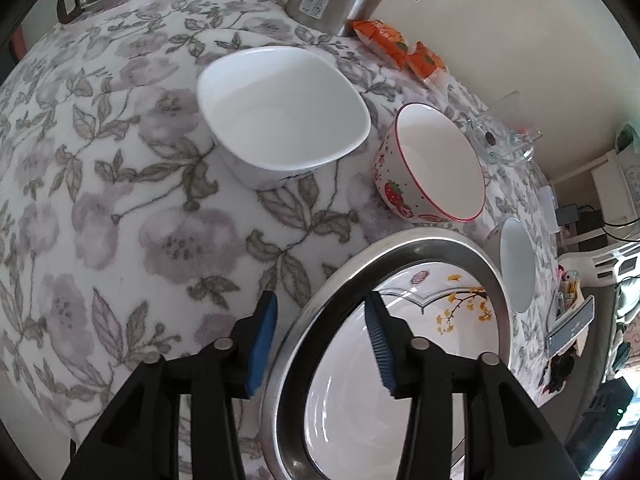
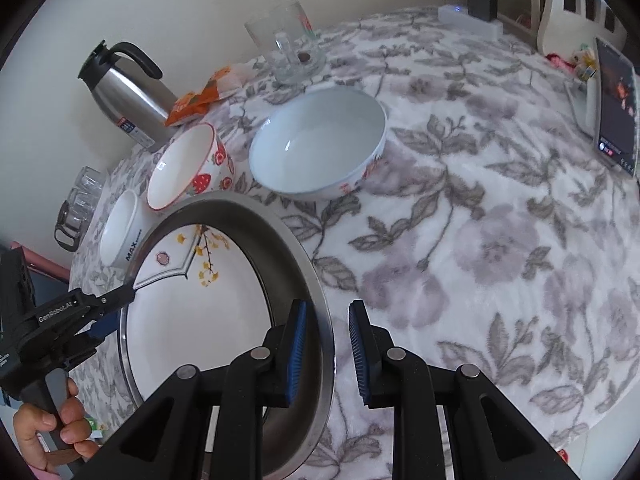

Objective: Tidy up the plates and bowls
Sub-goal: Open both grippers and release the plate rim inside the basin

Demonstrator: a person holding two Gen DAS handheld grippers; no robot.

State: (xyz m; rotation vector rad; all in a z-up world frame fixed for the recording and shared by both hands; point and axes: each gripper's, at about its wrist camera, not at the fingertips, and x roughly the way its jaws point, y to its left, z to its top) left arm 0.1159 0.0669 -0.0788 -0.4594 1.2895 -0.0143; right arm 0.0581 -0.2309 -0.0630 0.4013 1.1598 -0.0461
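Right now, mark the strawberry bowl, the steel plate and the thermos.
strawberry bowl [image 1: 436,168]: left wrist view, white inside wall.
steel plate [image 2: 296,256]: right wrist view, bare metal rim on the far right side.
thermos [image 2: 124,92]: right wrist view, steel body.

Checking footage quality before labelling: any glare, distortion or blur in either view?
Left wrist view: strong fisheye bending of the tablecloth, black vignette corners, bright reflections on the steel plate's rim; the strawberry bowl stays sharp. Right wrist view: same curvature, soft daylight, faint shadows, glare on the thermos.

Black gripper [image 2: 328,352], blue ribbed pads [image 2: 297,354].
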